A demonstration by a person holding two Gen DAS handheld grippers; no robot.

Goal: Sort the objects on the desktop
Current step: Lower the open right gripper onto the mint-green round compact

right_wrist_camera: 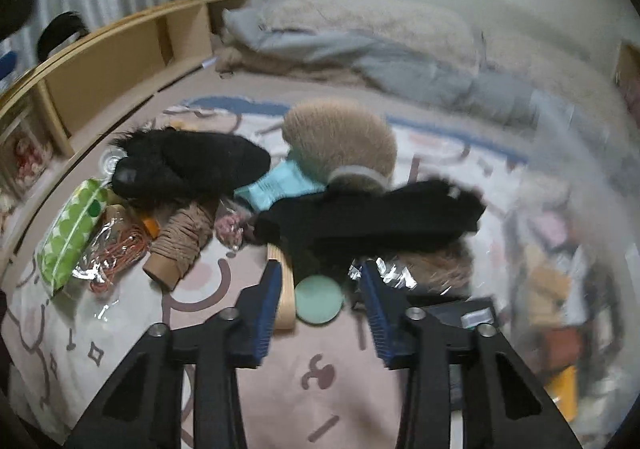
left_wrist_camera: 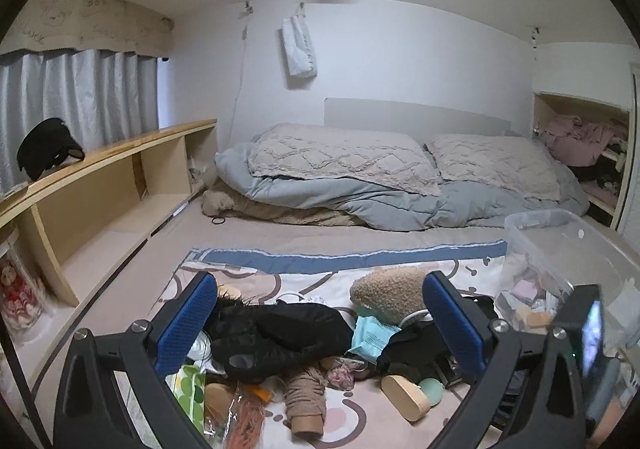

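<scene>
The right gripper (right_wrist_camera: 320,289) is parted, its jaws clear either side of a flat mint-green round disc (right_wrist_camera: 319,300) just below the black garment (right_wrist_camera: 372,217); likely light, rigid, smooth — best pinched across its rim

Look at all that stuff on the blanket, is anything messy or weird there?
Yes. The things lie in one jumbled heap on the patterned blanket, not sorted. A black fuzzy item sprawls over a blue packet, the spool of tan yarn has tipped onto its side, and orange cord spills out of a crinkled clear bag.
</scene>
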